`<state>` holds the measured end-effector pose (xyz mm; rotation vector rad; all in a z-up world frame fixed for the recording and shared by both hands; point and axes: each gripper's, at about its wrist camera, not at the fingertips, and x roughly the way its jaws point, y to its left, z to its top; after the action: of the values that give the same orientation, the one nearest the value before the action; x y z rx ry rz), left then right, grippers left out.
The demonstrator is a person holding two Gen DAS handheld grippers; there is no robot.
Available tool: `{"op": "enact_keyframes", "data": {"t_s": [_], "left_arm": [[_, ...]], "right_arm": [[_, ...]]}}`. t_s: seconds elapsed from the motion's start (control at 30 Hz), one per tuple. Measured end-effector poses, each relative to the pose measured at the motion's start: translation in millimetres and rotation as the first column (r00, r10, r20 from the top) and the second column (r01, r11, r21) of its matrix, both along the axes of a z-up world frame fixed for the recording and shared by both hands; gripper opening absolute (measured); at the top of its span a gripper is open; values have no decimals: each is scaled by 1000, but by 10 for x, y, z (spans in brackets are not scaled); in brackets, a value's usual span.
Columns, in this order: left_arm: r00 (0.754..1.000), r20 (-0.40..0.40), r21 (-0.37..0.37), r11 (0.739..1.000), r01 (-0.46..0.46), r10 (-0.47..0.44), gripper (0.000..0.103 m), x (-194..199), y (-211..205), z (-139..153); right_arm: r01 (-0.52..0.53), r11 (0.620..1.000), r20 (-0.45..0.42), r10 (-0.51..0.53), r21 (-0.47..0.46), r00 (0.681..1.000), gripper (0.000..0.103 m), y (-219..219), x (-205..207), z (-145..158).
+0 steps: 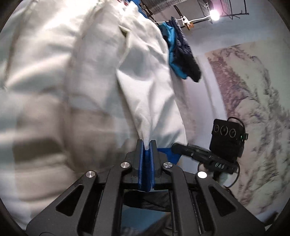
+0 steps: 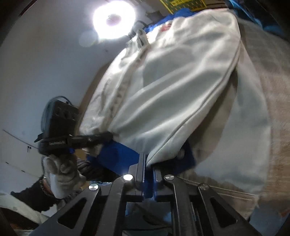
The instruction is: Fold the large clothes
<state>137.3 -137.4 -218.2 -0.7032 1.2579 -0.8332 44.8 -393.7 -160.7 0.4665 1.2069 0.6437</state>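
A pale wall with a marbled hanging (image 1: pixel 253 116) fills the right of the left wrist view, with a lamp (image 1: pixel 214 13) and a wire rack (image 1: pixel 223 7) above; a blue garment (image 1: pixel 181 52) hangs there beside the white garment (image 1: pixel 108 81). The white garment is lifted in the air, draped large across both views; the left gripper (image 1: pixel 146 143) is pressed together, pinching its edge between blue pads (image 1: pixel 145 163); the right gripper (image 2: pixel 148 159) likewise pinches a seamed edge of the white garment (image 2: pixel 172 87). In the right wrist view a bright lamp (image 2: pixel 114 18) glares overhead; the left gripper (image 2: pixel 110 135) grips the cloth, held by a gloved hand (image 2: pixel 59 174); blue fabric (image 2: pixel 119 154) shows beneath.
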Motion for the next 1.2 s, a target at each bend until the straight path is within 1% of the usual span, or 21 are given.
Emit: {"op": "enact_keyframes", "data": {"t_s": [0.07, 0.17, 0.23, 0.3, 0.33, 0.4, 0.43, 0.47, 0.53, 0.63, 0.7, 0.73, 0.8, 0.83, 0.87, 0.9, 0.93, 1.03, 1.1, 1.13, 1.2], "left_arm": [[1000, -18, -51, 998, 20, -21, 5, -38, -119, 51], [999, -30, -132, 991, 38, -42, 4, -81, -337, 136], [998, -21, -152, 987, 55, -59, 4, -91, -478, 157], [997, 2, -101, 992, 80, -80, 4, -102, -605, 114], [996, -3, -59, 994, 88, -88, 5, -108, -655, 42], [996, -15, -7, 996, 90, -90, 4, -126, -666, -73], [996, -22, 20, 996, 92, -91, 4, -135, -657, -142], [996, -22, 35, 995, 93, -92, 4, -160, -643, -169], [995, -3, 65, 993, 102, -102, 5, -195, -640, -181], [993, 46, 116, 987, 107, -113, 5, -240, -684, -130], [990, 74, 140, 985, 105, -116, 5, -278, -736, -79], [990, 92, 140, 985, 97, -111, 5, -300, -743, -24], [985, 135, 138, 986, 92, -111, 5, -328, -745, 68], [980, 162, 154, 983, 95, -120, 5, -332, -770, 104], [978, 165, 170, 980, 103, -131, 5, -357, -761, 67], [977, 162, 186, 977, 108, -139, 5, -364, -781, 34], [976, 162, 206, 972, 112, -147, 5, -370, -810, 2], [957, 221, 296, 948, 116, -187, 5, -467, -879, -20], [946, 259, 331, 938, 104, -196, 5, -532, -884, 30], [940, 278, 352, 931, 92, -198, 5, -559, -886, 69], [925, 320, 400, 914, 65, -205, 14, -619, -875, 158]], "right_arm": [[26, 998, 12, -27, 61, 1000, 4, -159, -16, 207], [55, 995, 61, -60, 80, 996, 4, -441, -66, 560], [78, 990, 74, -87, 114, 993, 4, -611, -103, 692], [106, 986, 49, -113, 128, 992, 4, -712, -118, 647], [123, 985, 21, -126, 120, 992, 4, -736, -123, 543], [152, 983, -61, -146, 100, 987, 4, -740, -137, 248], [161, 984, -110, -152, 75, 982, 4, -717, -147, 54], [160, 986, -136, -151, 53, 979, 4, -695, -154, -61], [128, 991, -165, -134, -46, 977, 4, -588, -156, -209], [76, 990, -122, -91, -120, 988, 4, -453, -142, -152], [67, 985, -97, -83, -160, 992, 3, -395, -137, -102], [73, 984, -90, -88, -163, 992, 3, -377, -135, -76], [87, 985, -39, -94, -152, 995, 3, -350, -154, 65], [94, 983, -18, -98, -156, 995, 3, -365, -180, 100], [100, 983, -9, -102, -151, 995, 3, -385, -175, 106], [107, 983, -18, -111, -147, 994, 3, -395, -175, 86], [107, 980, -27, -113, -166, 993, 3, -391, -182, 48], [58, 959, -43, -72, -278, 996, 3, -246, -185, -109], [39, 954, -18, -47, -298, 999, 9, -194, -171, -100], [41, 956, -5, -45, -290, 999, 13, -214, -177, -65], [65, 964, 24, -61, -259, 998, 31, -290, -203, 19]]}}
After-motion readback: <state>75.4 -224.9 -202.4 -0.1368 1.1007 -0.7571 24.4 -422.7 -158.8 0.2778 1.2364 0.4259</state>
